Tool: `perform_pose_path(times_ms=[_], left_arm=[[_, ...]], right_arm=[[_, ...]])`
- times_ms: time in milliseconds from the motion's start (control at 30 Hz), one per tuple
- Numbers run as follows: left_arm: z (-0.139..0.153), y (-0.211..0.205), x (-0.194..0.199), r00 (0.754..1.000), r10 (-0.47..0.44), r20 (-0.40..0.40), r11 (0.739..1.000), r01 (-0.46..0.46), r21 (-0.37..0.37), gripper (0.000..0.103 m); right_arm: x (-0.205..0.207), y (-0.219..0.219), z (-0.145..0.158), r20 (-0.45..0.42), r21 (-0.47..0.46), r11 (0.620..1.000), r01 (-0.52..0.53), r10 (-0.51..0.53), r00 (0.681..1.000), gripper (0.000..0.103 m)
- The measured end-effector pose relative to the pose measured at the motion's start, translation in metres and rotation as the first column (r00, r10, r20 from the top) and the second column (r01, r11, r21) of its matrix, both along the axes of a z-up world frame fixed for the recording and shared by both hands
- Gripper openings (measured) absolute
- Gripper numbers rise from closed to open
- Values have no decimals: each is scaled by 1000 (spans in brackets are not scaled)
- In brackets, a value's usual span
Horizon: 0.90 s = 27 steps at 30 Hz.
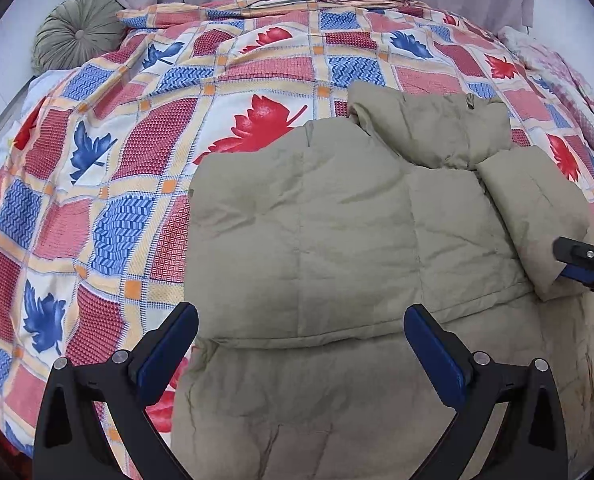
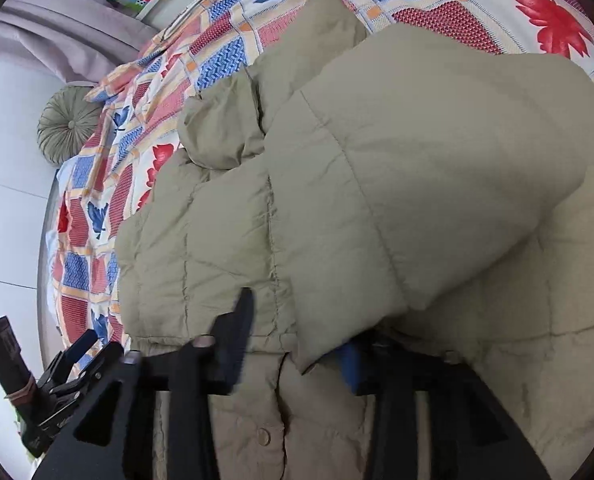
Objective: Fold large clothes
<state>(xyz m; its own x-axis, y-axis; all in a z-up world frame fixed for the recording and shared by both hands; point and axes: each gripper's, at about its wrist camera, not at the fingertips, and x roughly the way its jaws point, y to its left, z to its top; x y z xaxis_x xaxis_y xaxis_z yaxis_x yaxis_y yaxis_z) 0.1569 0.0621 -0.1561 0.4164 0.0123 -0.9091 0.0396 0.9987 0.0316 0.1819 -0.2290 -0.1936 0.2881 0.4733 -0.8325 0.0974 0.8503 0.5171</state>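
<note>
Right wrist view, lower centre: both grippers (image 2: pixel 293 340) (image 1: pixel 301 344) spread, pinching nothing, so the puffy sleeve (image 2: pixel 377 200) may spring off the jacket (image 1: pixel 317 220)

One khaki puffer jacket (image 1: pixel 337 216) fills the centre and lower right of the left wrist view. One patchwork bedspread (image 1: pixel 109 184) with red and blue leaves lies under it, across the left and top. One round pleated green cushion (image 1: pixel 79 32) sits at upper left. Two grippers show: the left gripper (image 1: pixel 301 320) at bottom centre and the right gripper (image 1: pixel 577 268) at the right edge.
</note>
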Motion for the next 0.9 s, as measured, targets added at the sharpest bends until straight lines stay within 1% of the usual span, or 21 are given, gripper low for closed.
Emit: perform_pose_path(times_ms=[67,100,167,233,300,333,400,433,467,500,567,600,667,733,767,800,833,867,900], left_arm=[[-2,7,2,1000,12,-10,1000,-12,-15,103],[-3,9,3,1000,19,-18,999,-20,-28,103],[-7,12,3,999,40,-30,997,-42,-57,103],[-8,15,1,998,60,-33,994,-63,-94,103],[-5,21,-2,996,91,-11,986,-91,-138,103],[-3,24,-2,995,101,-3,982,-100,-158,103],[0,33,-2,992,123,6,976,-120,-180,103],[2,37,-1,992,127,7,974,-124,-189,103],[3,41,0,992,128,5,972,-124,-199,103],[4,45,1,992,129,4,970,-126,-208,103],[6,52,2,991,133,7,964,-128,-233,103],[7,57,3,991,134,9,957,-127,-261,103],[8,63,3,989,145,5,936,-136,-324,103],[6,67,6,988,155,-11,912,-147,-384,103],[5,67,7,988,156,-19,901,-150,-407,103],[3,65,9,988,153,-27,894,-150,-423,103],[2,62,11,989,145,-32,887,-144,-439,103],[0,58,13,991,131,-38,879,-134,-458,103],[-3,53,16,992,116,-45,870,-123,-478,103]], right_arm=[[-11,-10,14,35,8,1000,22,-22,999,70],[-15,-16,19,38,7,999,34,-35,999,70],[-21,-32,23,39,13,996,93,-94,995,70],[-18,-50,21,29,34,985,170,-171,985,70],[-11,-65,18,25,45,969,242,-243,970,69],[-6,-70,18,29,57,959,277,-279,960,66],[5,-71,22,45,56,949,311,-313,949,31],[10,-68,24,56,45,951,304,-307,950,26],[17,-58,30,83,34,960,279,-281,956,20],[23,-47,36,109,19,970,243,-244,964,17],[33,-13,49,166,-17,991,131,-126,978,17],[35,6,53,189,-34,997,66,-58,980,17],[35,47,57,210,-79,995,-54,69,975,17],[31,90,51,195,-150,972,-178,206,959,19],[28,106,44,170,-175,958,-225,255,952,22],[24,116,37,144,-198,946,-258,289,946,38],[19,127,29,110,-220,930,-294,323,940,47],[14,132,24,92,-225,923,-313,340,936,58],[7,134,21,80,-221,918,-329,353,932,59]])
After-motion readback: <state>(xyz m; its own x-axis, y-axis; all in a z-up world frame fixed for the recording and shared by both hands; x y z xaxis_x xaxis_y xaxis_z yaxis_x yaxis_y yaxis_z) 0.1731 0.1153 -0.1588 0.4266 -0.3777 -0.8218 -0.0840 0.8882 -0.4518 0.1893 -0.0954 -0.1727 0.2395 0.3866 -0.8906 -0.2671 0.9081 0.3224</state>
